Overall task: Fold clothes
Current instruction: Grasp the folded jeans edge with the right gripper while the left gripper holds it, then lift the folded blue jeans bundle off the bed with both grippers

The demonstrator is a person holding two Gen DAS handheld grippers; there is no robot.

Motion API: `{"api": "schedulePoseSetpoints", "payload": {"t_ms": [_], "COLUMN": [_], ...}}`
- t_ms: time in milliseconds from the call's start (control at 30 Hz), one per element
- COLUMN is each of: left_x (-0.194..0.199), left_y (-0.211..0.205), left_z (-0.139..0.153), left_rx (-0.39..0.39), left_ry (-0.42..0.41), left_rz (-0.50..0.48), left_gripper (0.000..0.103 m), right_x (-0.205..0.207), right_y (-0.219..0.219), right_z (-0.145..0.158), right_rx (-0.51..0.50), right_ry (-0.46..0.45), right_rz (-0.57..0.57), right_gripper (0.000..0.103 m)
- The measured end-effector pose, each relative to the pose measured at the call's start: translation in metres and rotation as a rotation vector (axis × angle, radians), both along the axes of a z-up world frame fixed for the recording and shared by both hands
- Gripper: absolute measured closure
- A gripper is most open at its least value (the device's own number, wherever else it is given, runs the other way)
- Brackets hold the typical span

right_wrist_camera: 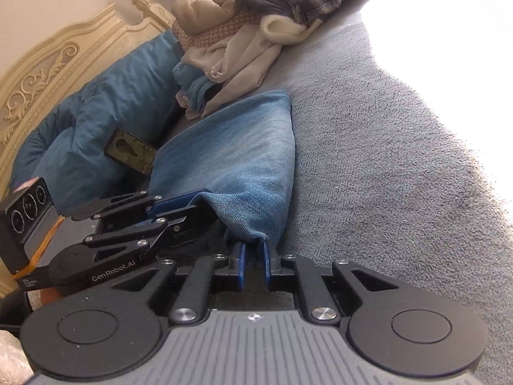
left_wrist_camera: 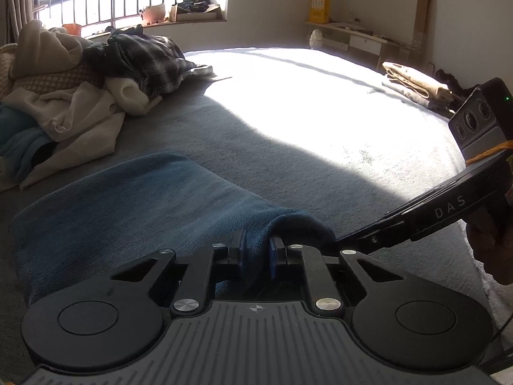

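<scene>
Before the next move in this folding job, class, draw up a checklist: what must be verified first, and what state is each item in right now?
1. Left gripper shut on the blue denim garment: ok.
2. Right gripper shut on the same garment's near edge: ok.
3. Both grips sit close together on one end: ok for lifting, cannot tell if they are at matching corners.
4. Grey bedspread ahead free for laying the fold: ok.
5. Pile of unfolded clothes clear of the garment: not ok, its far edge lies against the pile in the right wrist view.
6. Phone beside the garment: cannot tell if touching.
</scene>
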State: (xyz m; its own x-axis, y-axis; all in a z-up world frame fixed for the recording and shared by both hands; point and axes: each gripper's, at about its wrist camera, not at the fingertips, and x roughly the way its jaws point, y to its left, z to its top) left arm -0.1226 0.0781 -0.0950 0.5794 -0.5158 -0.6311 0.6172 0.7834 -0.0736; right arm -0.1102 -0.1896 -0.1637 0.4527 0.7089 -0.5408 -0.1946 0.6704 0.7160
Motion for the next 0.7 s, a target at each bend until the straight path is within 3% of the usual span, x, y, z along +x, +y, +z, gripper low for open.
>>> {"api": "schedulePoseSetpoints", "payload": {"t_ms": [100,400,467,533,667,700], "left_x": [-0.003,0.002,0.004,0.004,-0.001,-0.003], "left_y": [0.0,0.003,0.006,0.009,-0.001,-0.006], "left_z": [0.003,0.0,0.001,0.003,0.001,-0.002], "left_rx": [-0.021,-0.042,-0.069,-0.116,-0.115,-0.077], "left_ry": [0.003,0.049,0.083,0.106,0.109,0.086], "left_rz": [-0.013,-0.001,0.006,0.007,-0.02,-0.023], "left_gripper": [0.098,0.095,0.081,0.055,0.045,0.045], "right_x": [0.005,0.011,0.012,0.011,0.009,0.008], "right_y": [-0.012,-0.014,-0.012,-0.01,-0.01,-0.011], "right_z": [-0.008,-0.008,-0.008,-0.006,-0.007,-0.008], "right_rx": [0.127,0.162,0.136,0.105,0.076,0.086], "right_ry": [0.062,0.053,0.05,0.039,0.043,0.047], "right_rz": [-0.063,-0.093,-0.086,-0.08,-0.082,-0.085], "right_gripper": [0.103,0.103,0.103,0.103,0.103,0.103]}}
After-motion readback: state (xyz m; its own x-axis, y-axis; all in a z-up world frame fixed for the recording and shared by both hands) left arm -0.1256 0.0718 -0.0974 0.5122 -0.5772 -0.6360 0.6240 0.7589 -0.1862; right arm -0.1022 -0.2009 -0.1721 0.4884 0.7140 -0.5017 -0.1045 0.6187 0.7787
